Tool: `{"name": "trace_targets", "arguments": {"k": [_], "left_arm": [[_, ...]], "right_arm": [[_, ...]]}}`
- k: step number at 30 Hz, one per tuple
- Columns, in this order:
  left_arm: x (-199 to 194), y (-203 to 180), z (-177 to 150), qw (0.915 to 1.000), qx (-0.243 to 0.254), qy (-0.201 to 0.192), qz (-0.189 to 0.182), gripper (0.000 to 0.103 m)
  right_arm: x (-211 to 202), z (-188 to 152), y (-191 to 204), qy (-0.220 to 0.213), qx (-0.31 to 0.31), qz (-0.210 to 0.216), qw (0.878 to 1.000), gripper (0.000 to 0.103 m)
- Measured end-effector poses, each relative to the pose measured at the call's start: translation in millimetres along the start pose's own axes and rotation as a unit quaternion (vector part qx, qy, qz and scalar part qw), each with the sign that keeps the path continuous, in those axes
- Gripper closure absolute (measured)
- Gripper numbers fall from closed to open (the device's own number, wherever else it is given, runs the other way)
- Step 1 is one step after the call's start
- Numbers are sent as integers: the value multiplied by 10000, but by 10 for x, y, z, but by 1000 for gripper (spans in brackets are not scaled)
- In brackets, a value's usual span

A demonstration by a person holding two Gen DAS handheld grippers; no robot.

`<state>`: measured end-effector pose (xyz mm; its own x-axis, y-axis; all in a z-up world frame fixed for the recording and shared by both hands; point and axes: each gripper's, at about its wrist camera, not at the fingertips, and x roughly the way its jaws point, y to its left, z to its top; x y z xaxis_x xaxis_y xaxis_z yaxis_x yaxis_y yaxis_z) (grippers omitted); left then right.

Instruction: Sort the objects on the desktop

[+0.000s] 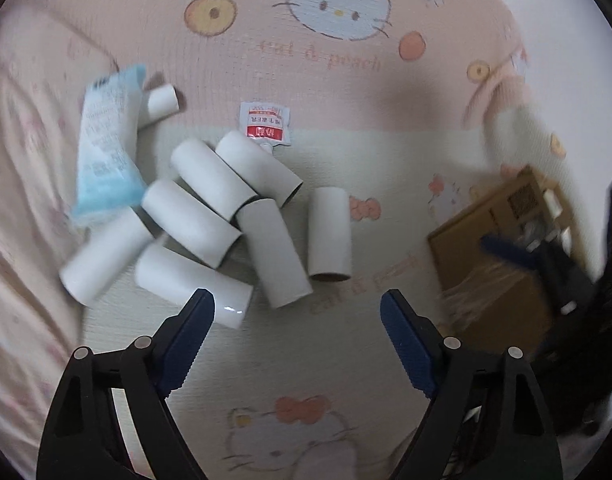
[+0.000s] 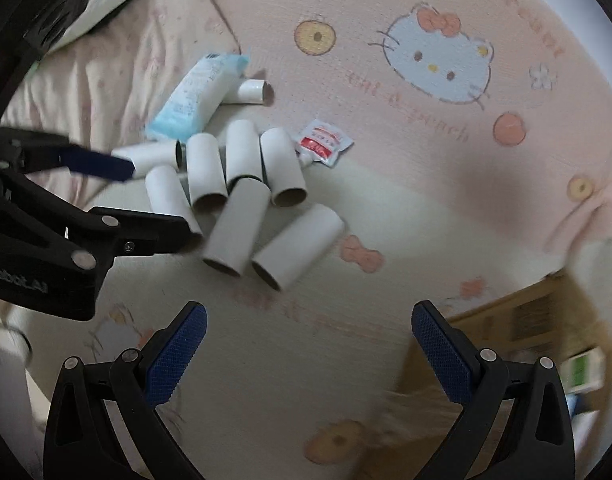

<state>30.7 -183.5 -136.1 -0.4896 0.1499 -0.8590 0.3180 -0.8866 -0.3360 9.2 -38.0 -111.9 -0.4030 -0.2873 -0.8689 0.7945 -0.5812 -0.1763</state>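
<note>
Cardboard tubes (image 1: 234, 216) lie heaped on the sheet (image 1: 386, 184); our left gripper (image 1: 298, 304) and right gripper (image 2: 310, 320) hover spread, empty. Risk: nudged tubes roll apart.

Both the left gripper (image 1: 296, 304) and the right gripper (image 2: 308, 318) point steeply downward at the lower frame edge, jaws spread wide and empty.

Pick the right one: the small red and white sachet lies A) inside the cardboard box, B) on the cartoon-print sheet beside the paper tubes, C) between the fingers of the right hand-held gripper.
B: the red and white sachet lies flat on the cartoon-print sheet, at the far edge of the paper tubes.
</note>
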Motion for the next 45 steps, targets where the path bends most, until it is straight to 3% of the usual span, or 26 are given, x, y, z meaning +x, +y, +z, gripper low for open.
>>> {"name": "trace_targets", "arguments": {"k": [2, 4, 5, 7, 13, 15, 19, 24, 29, 32, 33, 41, 45], "left_arm": [[50, 28, 13, 9994, -169, 32, -296, 20], [109, -2, 46, 9986, -140, 89, -501, 34], [136, -26, 70, 9986, -77, 79, -520, 36], [219, -75, 128, 9988, 94, 101, -463, 36], [520, -237, 318, 9967, 412, 238, -652, 36], [631, -272, 380, 9960, 393, 324, -740, 36], [900, -289, 478, 9928, 149, 633, -1004, 36], [1178, -220, 572, 9941, -209, 794, -711, 35], [1359, -140, 595, 9916, -412, 995, -718, 35], [1415, -180, 607, 9914, -234, 1104, -656, 45], [1421, -210, 606, 9925, -62, 1084, -559, 55], [1470, -307, 576, 9915, 196, 1133, -615, 55], [1439, -316, 522, 9893, 225, 1190, -809, 55]], "right_arm": [[114, -54, -13, -123, 298, 179, 9993, 1], [217, -113, -7, -272, 523, 218, 9980, 1], [265, -149, 1, -357, 612, 243, 9972, 1], [349, -204, 24, -430, 671, 312, 9963, 1], [399, -295, 39, -1220, 801, 269, 9889, 1], [482, -305, 6, -1224, 967, 190, 9876, 1], [648, -361, -172, -1178, 1402, 637, 9810, 1], [790, -368, -342, -1109, 1953, 1059, 9687, 1], [923, -345, -426, -1063, 2220, 1235, 9613, 1], [988, -331, -460, -952, 2193, 1296, 9623, 1], [1005, -329, -469, -919, 2184, 1310, 9626, 1], [1092, -393, -582, -753, 2545, 1582, 9511, 13], [1089, -404, -569, -737, 2540, 1600, 9510, 19]]}}
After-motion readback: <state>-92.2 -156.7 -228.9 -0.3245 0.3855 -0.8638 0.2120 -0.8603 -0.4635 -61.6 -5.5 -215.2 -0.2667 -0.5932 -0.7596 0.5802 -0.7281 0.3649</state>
